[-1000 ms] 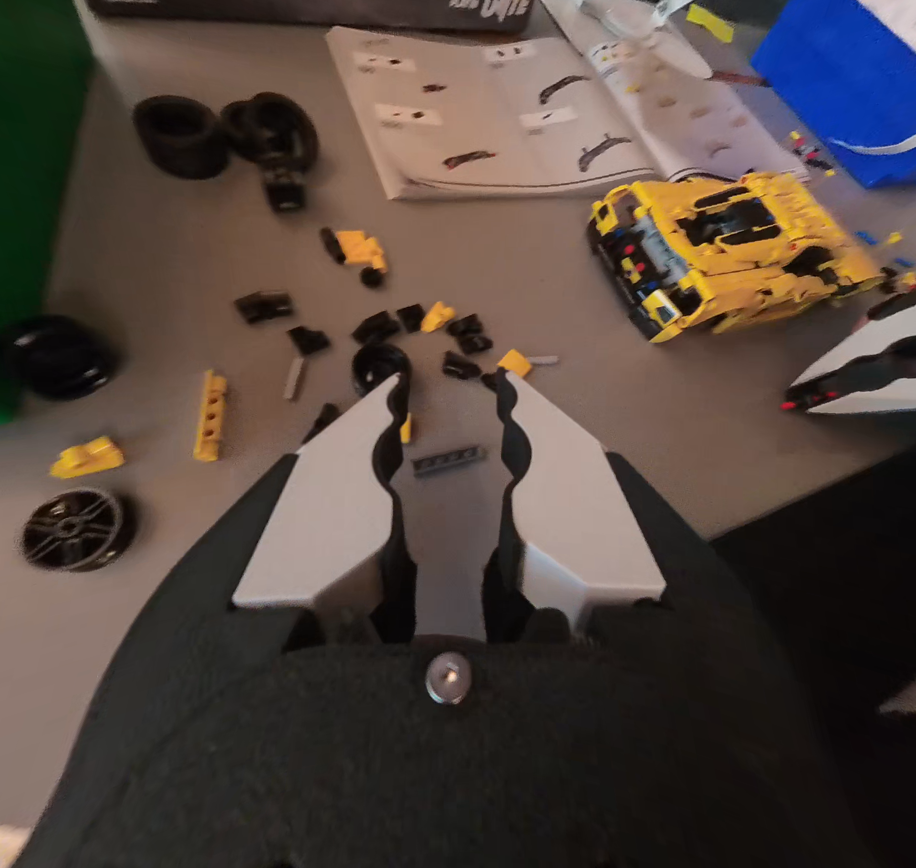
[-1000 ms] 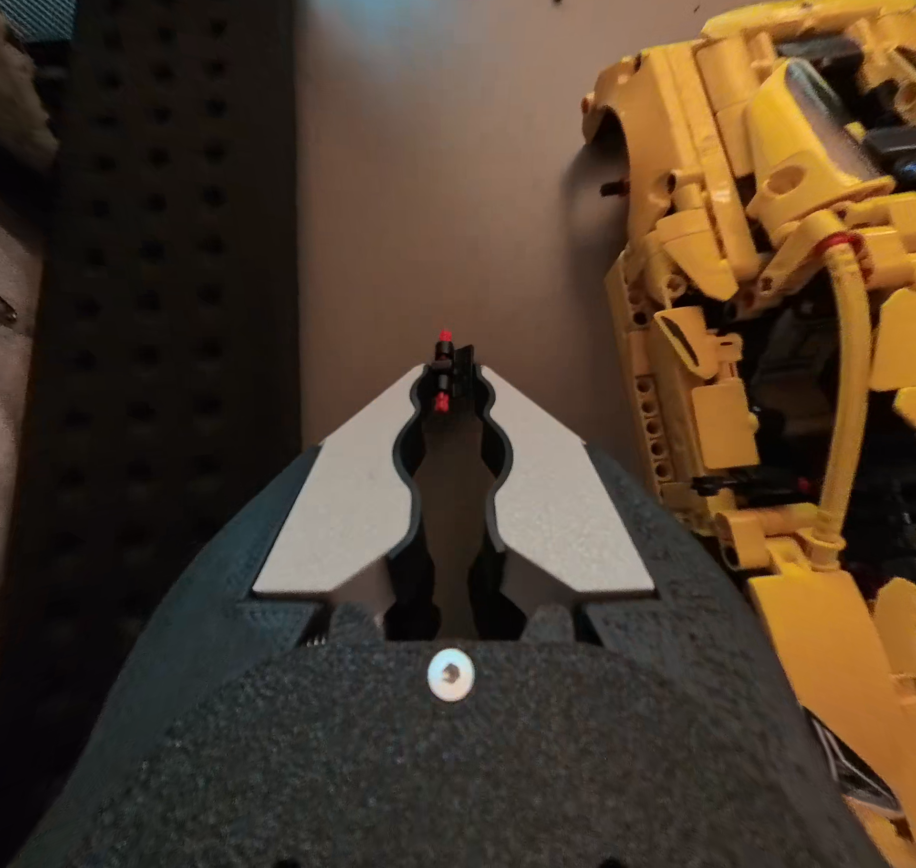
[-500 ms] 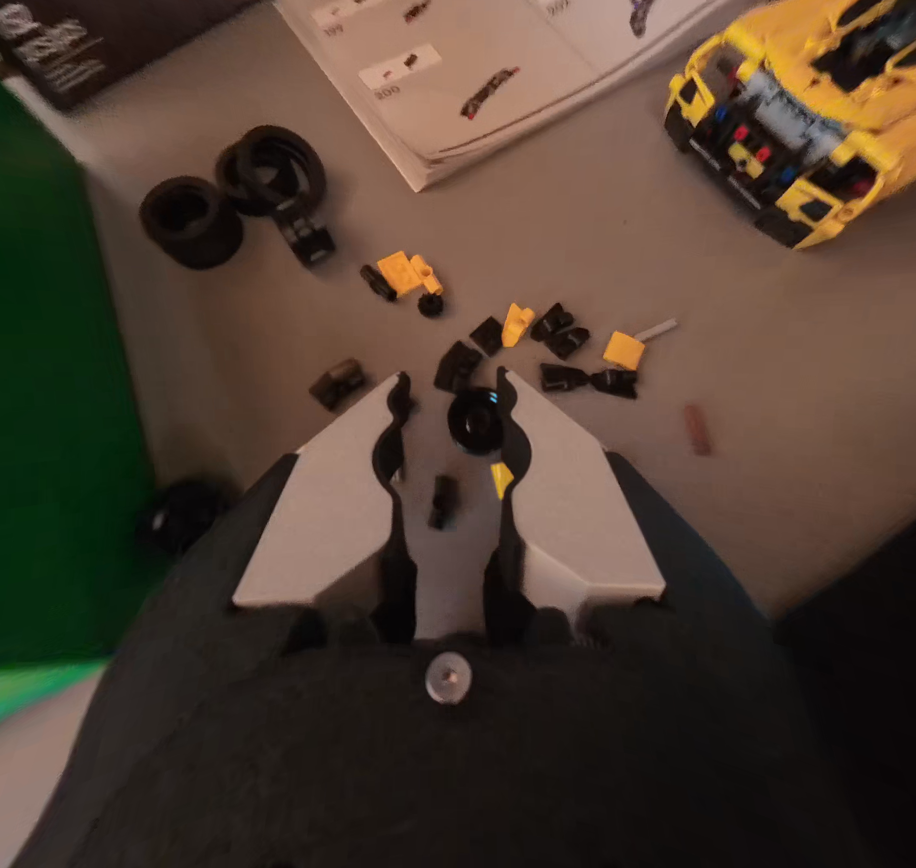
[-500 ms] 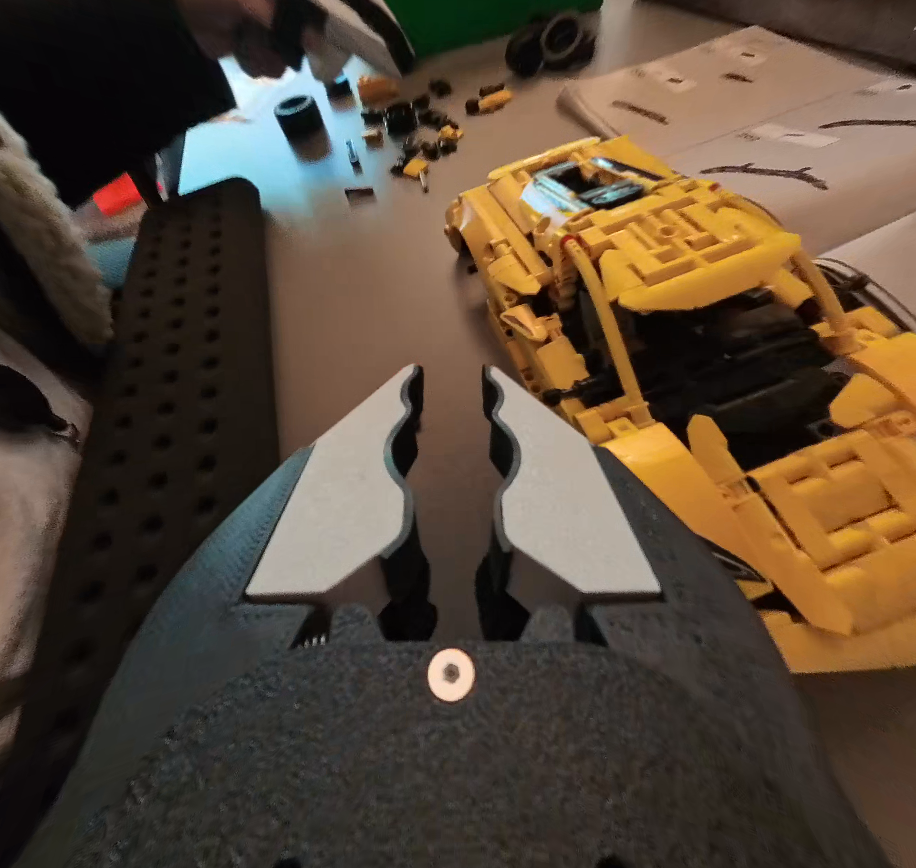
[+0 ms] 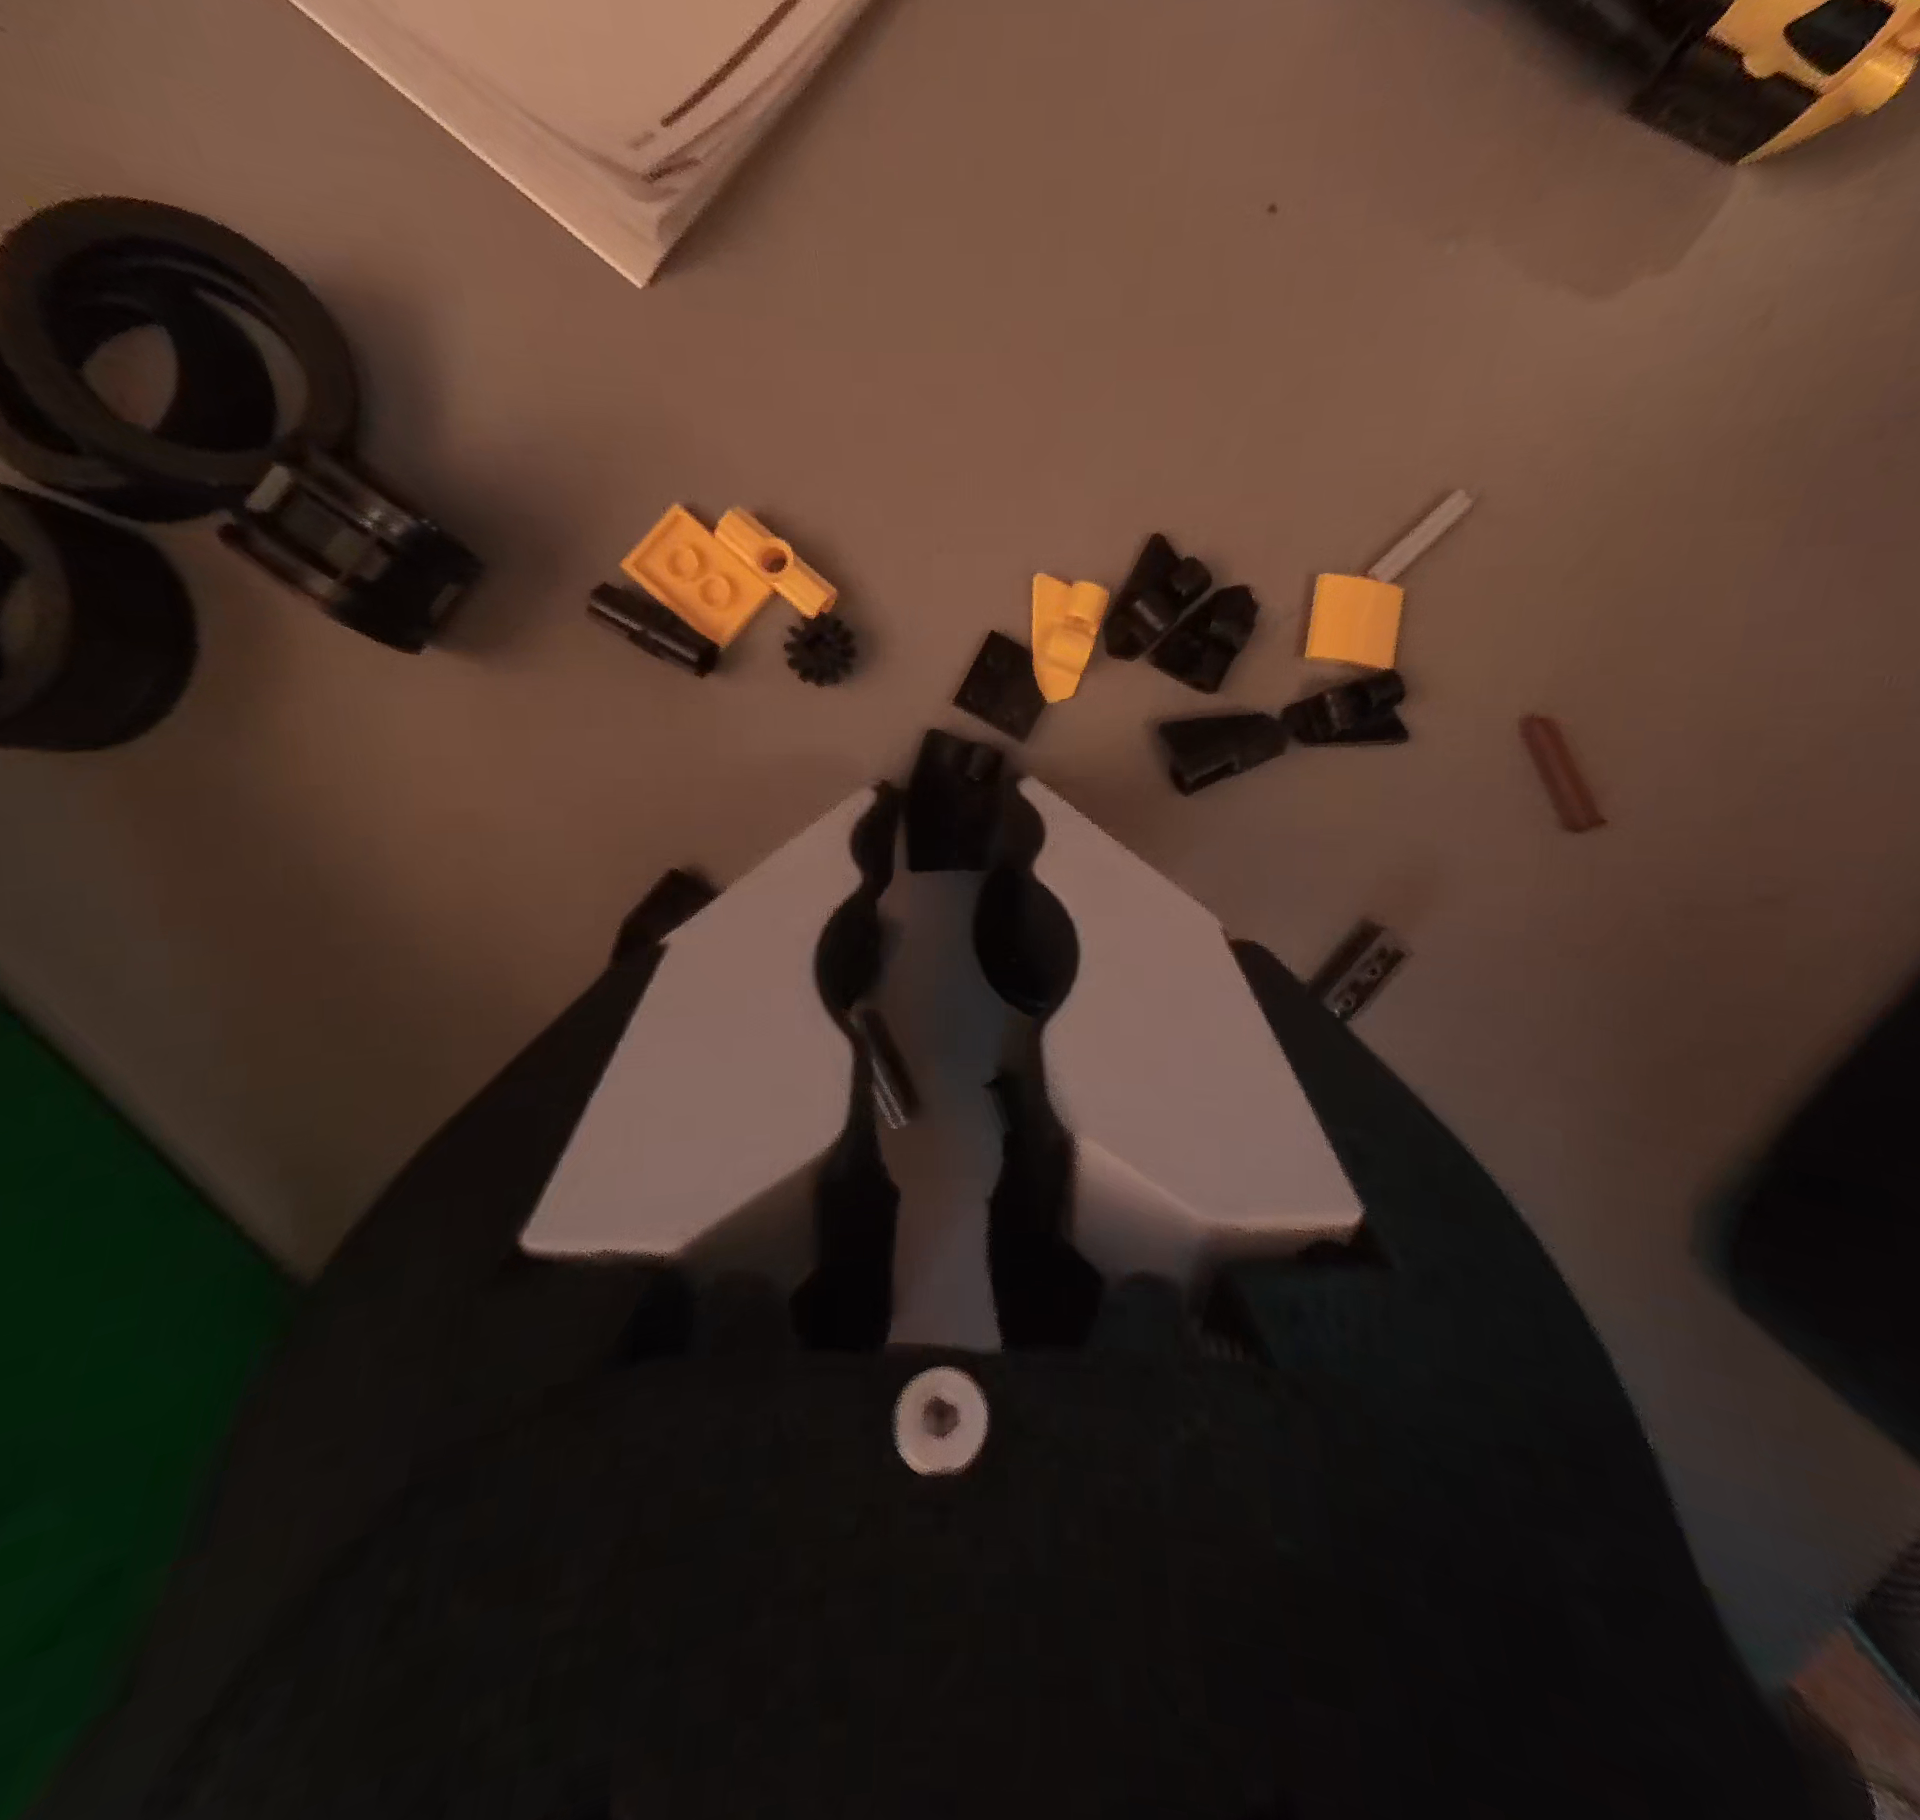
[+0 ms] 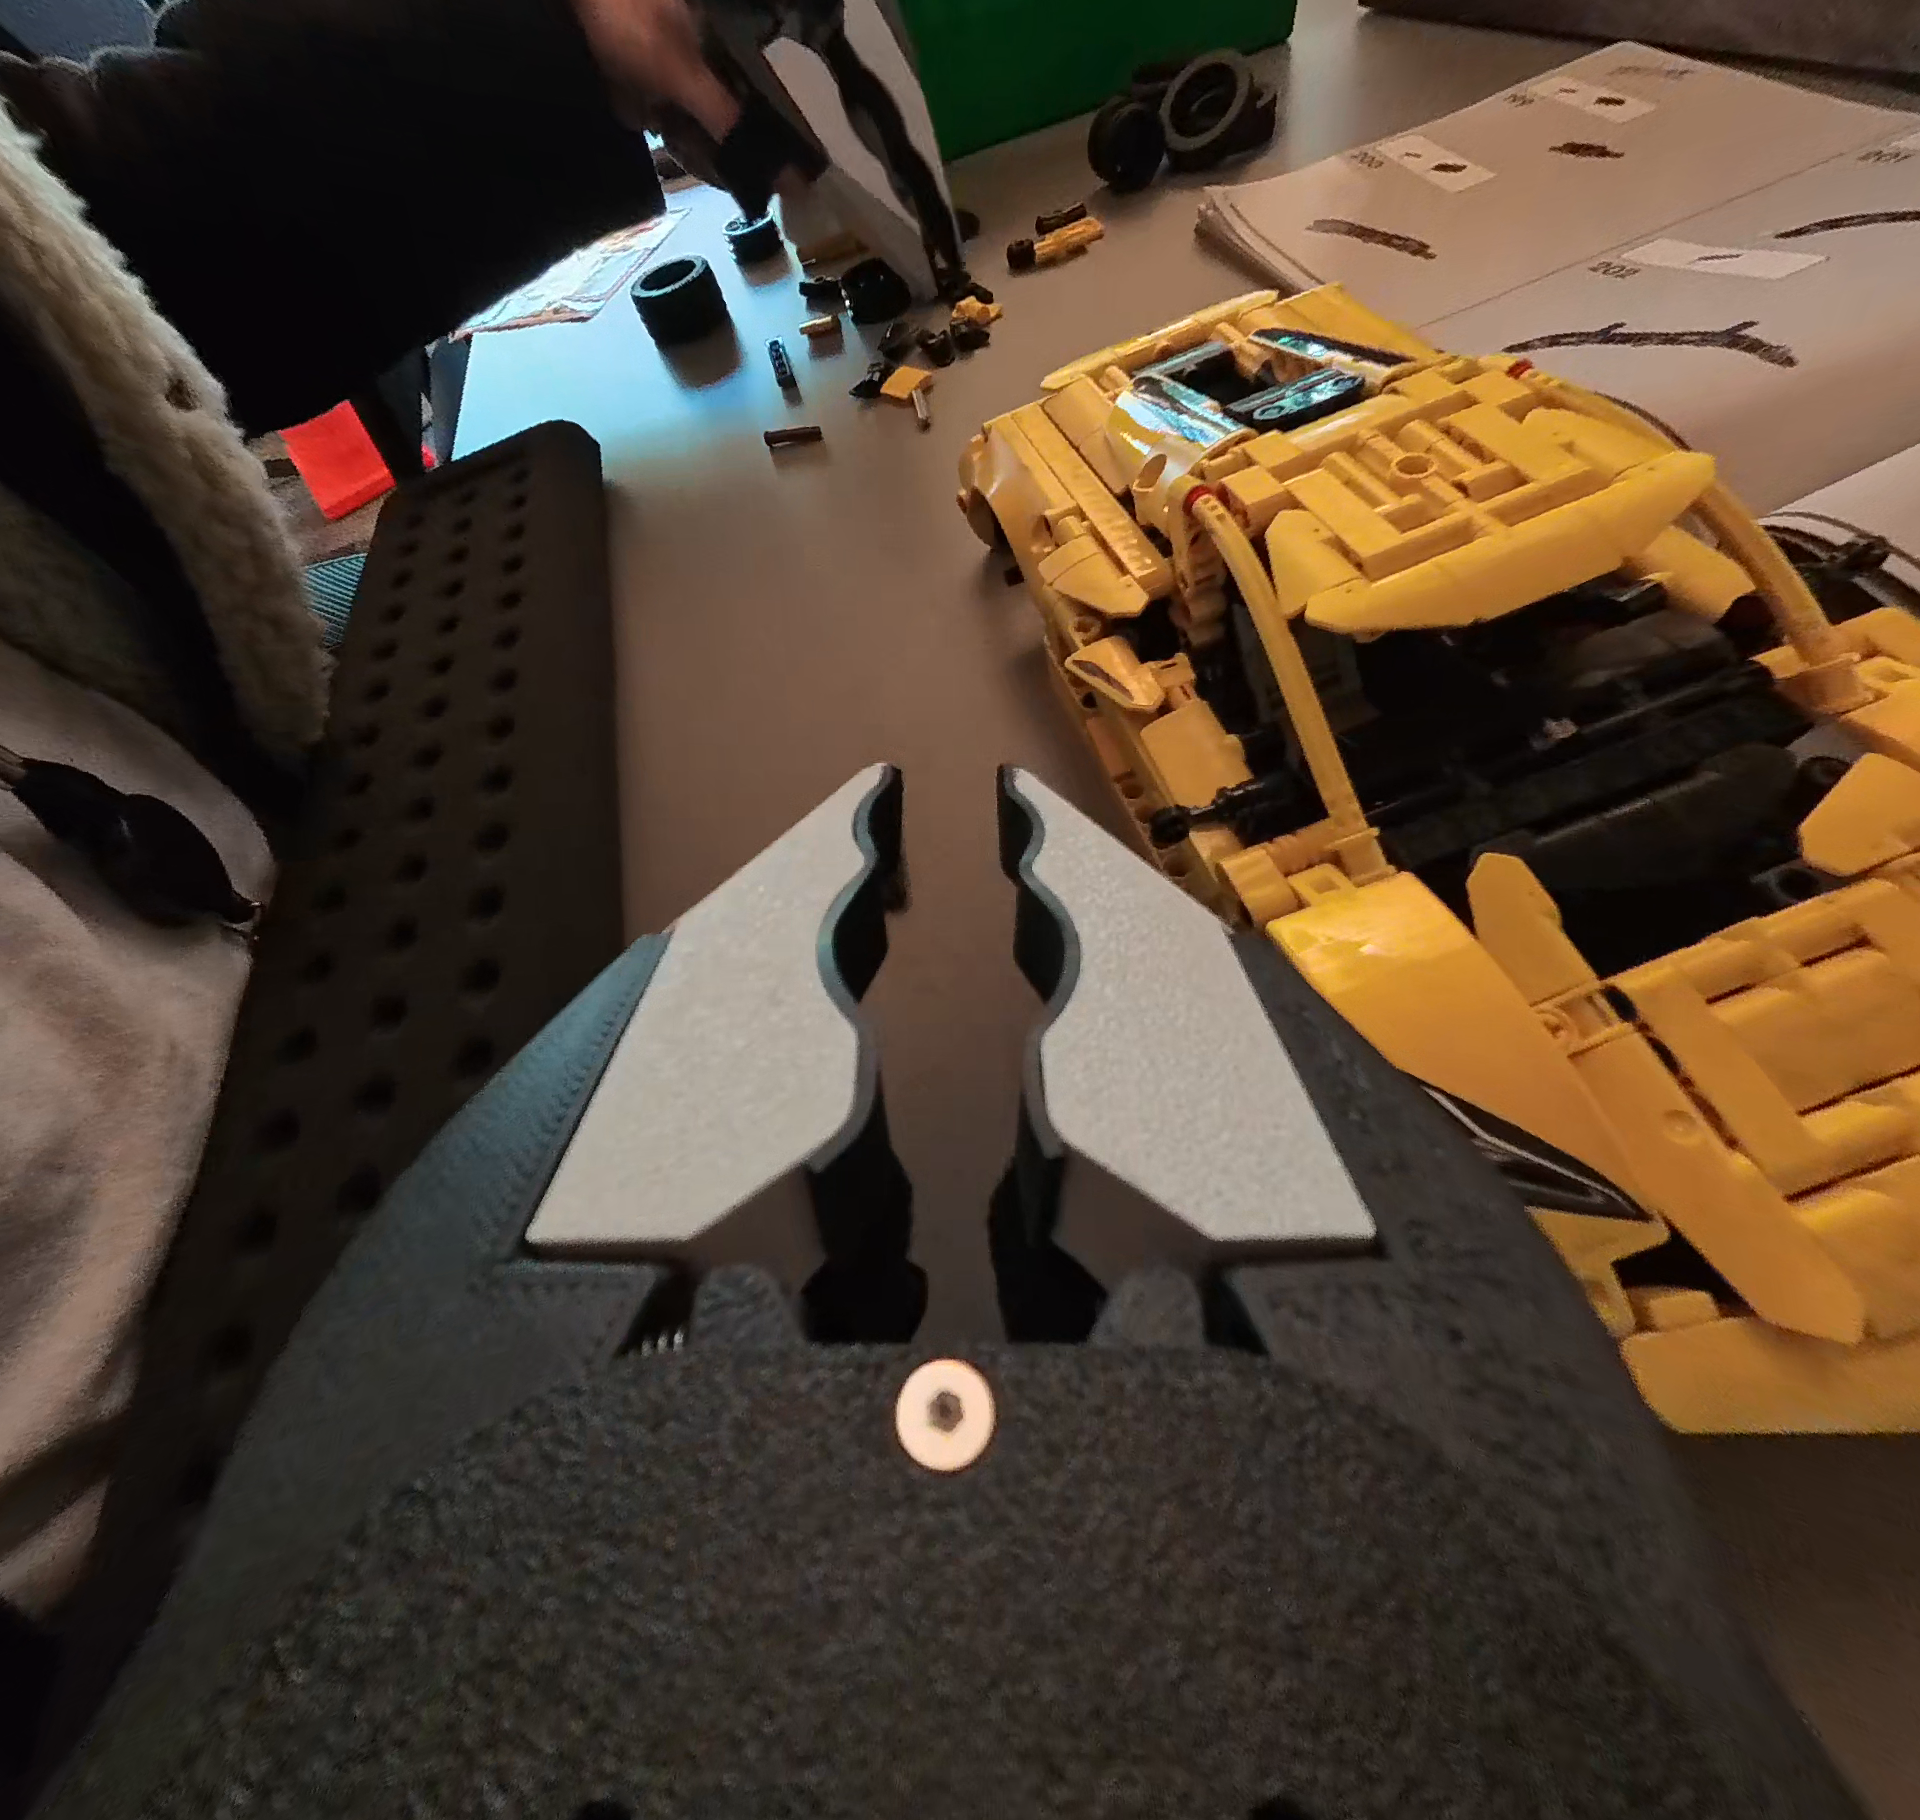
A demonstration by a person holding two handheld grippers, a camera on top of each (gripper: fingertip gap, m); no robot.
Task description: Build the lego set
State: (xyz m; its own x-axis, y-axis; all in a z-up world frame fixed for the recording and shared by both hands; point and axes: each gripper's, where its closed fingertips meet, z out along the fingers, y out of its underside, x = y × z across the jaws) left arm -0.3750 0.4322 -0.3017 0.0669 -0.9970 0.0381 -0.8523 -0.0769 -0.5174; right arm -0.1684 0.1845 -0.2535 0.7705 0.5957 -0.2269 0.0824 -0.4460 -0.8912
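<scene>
Since a second ago the left tool [image 5: 951,794] has been lowered over the loose parts, and the right tool [image 6: 948,783] has let go of its small red-tipped piece. A black brick [image 5: 951,814] is now seen between the left tips — whether it is actually pinched cannot be told. Nearby on the worktop [image 5: 1091,347] three yellow bits are counted, with two black tyres [image 5: 156,388] to the left. The right tool is held low, jaws slightly apart and empty, just beside the one yellow car [image 6: 1455,731].
</scene>
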